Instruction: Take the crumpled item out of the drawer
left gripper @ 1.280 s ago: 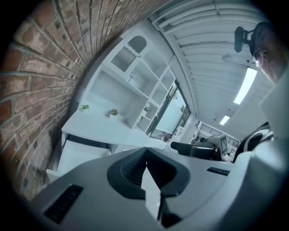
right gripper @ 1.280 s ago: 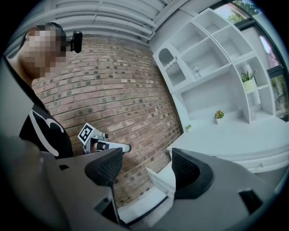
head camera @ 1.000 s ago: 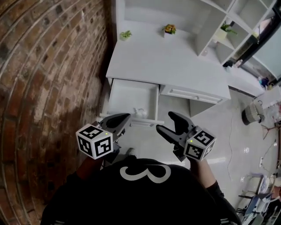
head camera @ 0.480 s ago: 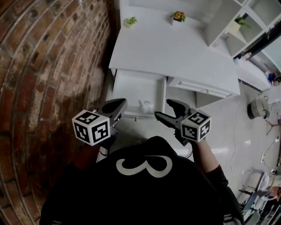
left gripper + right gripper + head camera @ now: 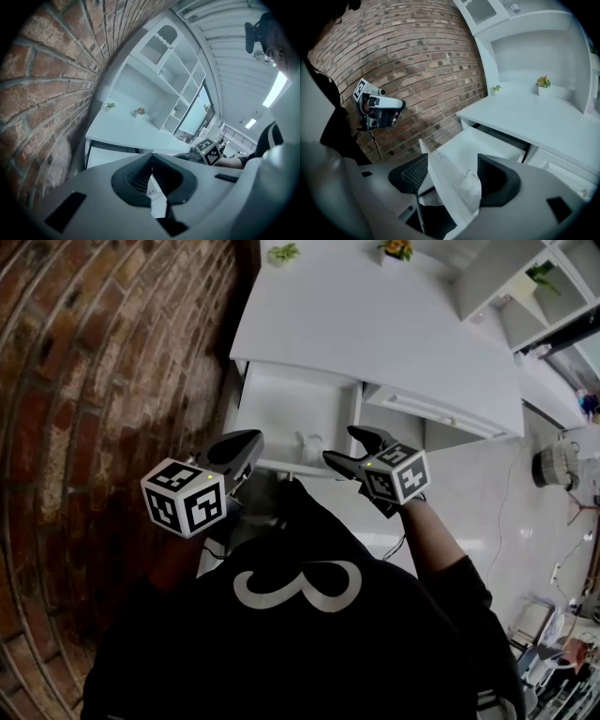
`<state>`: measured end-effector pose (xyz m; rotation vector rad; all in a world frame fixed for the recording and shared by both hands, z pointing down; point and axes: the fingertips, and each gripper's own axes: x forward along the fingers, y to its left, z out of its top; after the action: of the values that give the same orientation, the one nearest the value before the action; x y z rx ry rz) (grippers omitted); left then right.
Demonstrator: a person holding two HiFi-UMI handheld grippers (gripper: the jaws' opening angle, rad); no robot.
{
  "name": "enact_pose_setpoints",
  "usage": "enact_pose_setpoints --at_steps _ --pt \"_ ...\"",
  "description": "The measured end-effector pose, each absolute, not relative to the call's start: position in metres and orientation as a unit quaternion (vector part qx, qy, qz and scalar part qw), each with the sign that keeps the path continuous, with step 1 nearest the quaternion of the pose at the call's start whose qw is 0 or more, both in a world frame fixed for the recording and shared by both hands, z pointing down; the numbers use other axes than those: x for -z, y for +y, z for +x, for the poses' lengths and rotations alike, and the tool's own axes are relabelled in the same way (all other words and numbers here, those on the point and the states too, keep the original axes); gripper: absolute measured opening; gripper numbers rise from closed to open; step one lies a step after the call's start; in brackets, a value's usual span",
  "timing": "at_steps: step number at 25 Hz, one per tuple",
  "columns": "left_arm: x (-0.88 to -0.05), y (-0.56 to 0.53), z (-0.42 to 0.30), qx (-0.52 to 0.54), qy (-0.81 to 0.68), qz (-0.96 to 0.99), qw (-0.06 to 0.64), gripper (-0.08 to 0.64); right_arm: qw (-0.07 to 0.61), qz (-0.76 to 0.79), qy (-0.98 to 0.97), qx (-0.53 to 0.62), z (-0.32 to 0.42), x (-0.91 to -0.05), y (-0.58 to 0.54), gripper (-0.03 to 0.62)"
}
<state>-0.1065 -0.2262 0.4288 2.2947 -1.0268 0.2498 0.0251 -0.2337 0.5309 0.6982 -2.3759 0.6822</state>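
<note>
Reaching in: the white crumpled wad [image 5: 307, 444] lies at the 6 o'clock edge of the open white drawer [image 5: 281, 413]. The right gripper [image 5: 342, 446], spread, hovers at its 3 o'clock and should next lower and pinch. The left gripper [image 5: 249, 442] is pressed together, empty.

The small crumpled white item [image 5: 469, 186] is partly covered by the open white drawer's front panel [image 5: 440, 180] in the right gripper view, and its material cannot be told; the orange-flowered potted plant [image 5: 396, 248] is cut off by the head view's top edge
</note>
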Motion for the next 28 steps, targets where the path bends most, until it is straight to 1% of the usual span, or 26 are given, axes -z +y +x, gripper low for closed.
enact_pose_setpoints --at_steps 6,10,19,23,28 --pt "-0.446 -0.243 -0.120 -0.099 -0.409 0.851 0.316 0.003 0.316 0.242 -0.875 -0.277 0.018 -0.576 -0.254 0.318" --pt "-0.453 -0.251 -0.126 -0.097 -0.416 0.843 0.326 0.003 0.336 0.230 -0.855 -0.321 0.012 -0.607 -0.263 0.318" --pt "-0.459 -0.267 -0.143 -0.090 -0.441 0.825 0.343 0.003 0.414 0.208 -0.809 -0.362 0.012 -0.679 -0.275 0.319" --pt "-0.466 -0.270 -0.145 -0.092 -0.447 0.818 0.350 0.003 0.448 0.206 -0.800 -0.343 0.017 -0.705 -0.288 0.307" --pt "-0.471 -0.271 -0.144 -0.099 -0.450 0.813 0.355 0.003 0.504 0.180 -0.781 -0.324 0.020 -0.735 -0.288 0.308"
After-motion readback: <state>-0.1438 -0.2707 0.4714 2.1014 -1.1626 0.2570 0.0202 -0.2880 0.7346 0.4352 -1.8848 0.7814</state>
